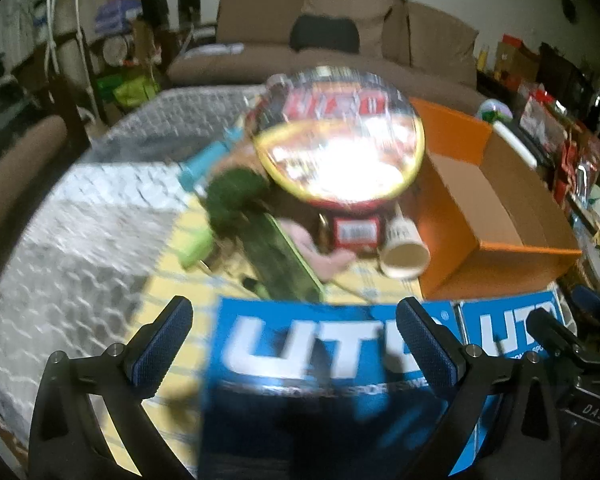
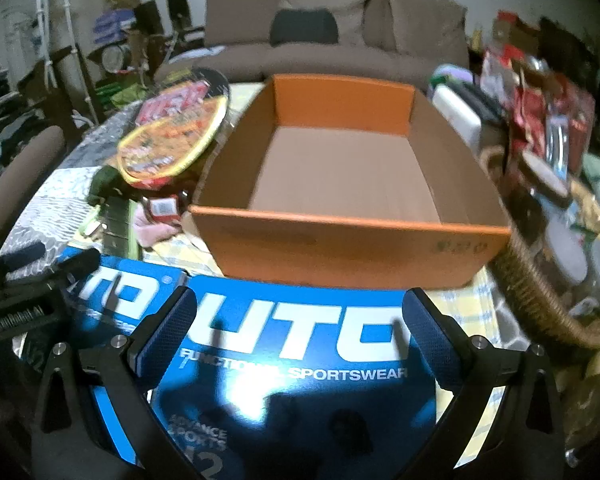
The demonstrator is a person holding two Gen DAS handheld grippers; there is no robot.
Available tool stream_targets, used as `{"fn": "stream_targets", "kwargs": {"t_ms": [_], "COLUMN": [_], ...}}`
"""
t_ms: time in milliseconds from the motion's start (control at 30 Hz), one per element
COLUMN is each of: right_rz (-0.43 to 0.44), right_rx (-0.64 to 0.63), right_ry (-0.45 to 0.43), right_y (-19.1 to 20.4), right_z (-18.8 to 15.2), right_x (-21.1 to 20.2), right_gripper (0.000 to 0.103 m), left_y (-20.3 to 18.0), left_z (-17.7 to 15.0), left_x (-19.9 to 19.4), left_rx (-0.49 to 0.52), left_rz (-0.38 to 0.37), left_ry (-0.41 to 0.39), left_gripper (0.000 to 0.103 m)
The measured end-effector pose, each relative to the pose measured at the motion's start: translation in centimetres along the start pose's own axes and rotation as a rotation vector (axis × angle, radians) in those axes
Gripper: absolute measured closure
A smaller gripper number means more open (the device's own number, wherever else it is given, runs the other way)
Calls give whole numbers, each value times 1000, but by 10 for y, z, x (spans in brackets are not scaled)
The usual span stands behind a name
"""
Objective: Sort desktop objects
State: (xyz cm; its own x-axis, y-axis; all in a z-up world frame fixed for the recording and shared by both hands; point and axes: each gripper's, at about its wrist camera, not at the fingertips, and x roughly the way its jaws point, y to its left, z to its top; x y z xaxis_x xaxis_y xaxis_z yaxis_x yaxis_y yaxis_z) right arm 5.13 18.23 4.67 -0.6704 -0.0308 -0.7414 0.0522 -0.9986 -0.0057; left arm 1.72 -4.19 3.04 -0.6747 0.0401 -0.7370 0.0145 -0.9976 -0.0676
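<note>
Orange cardboard dominates your right-hand view: the open box (image 2: 340,168) sits in the middle of the table with nothing in it, its low walls and wide mouth making it the likely place for whatever you sort. Next in size are the two blue packets printed with white lettering. One packet (image 2: 296,360) lies flat just in front of the box, directly under your right gripper (image 2: 296,328); the second blue packet (image 1: 324,360) lies beside it under your left gripper (image 1: 292,340). They look to be side by side at the near edge, probably because that is the easiest reach from where you stand.

Both grippers are spread fully wide and hold nothing. Each hangs tilted down over its own packet, the blue pads straddling the lettering without pressing on it. That reads as a start pose, with neither pick begun.

Left of the box, the round instant-noodle bowl (image 1: 336,136) rests tilted on top of a small pile, so it will probably slide if you tug what is under it. Below it lie a long green flat pack (image 1: 280,256), a dark green bunch (image 1: 236,196), a small red-labelled item (image 1: 358,232) and a paper cup (image 1: 404,252) on its side, its mouth facing you. The left view is blurred, so finer detail there is unclear.

A wicker basket (image 2: 540,288) stands just right of the box.
</note>
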Motion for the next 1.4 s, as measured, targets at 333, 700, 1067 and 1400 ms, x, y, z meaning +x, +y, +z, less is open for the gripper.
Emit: {"fn": "stream_targets", "kwargs": {"t_ms": [333, 700, 1067, 1400], "right_rz": [115, 226, 371, 390], "right_rx": [-16, 63, 149, 113], "right_ry": [-110, -89, 18, 81], "right_y": [20, 22, 16, 37], "right_z": [32, 130, 174, 159], "right_x": [-36, 12, 102, 130], "right_gripper": [4, 9, 56, 59], "left_y": [21, 24, 48, 32], "left_z": [57, 114, 150, 143], "left_x": [-24, 25, 92, 126], "left_rx": [54, 61, -50, 2], "left_rz": [-14, -62, -275, -347], "left_ry": [-91, -75, -17, 68], "left_gripper": [0, 0, 0, 35]}}
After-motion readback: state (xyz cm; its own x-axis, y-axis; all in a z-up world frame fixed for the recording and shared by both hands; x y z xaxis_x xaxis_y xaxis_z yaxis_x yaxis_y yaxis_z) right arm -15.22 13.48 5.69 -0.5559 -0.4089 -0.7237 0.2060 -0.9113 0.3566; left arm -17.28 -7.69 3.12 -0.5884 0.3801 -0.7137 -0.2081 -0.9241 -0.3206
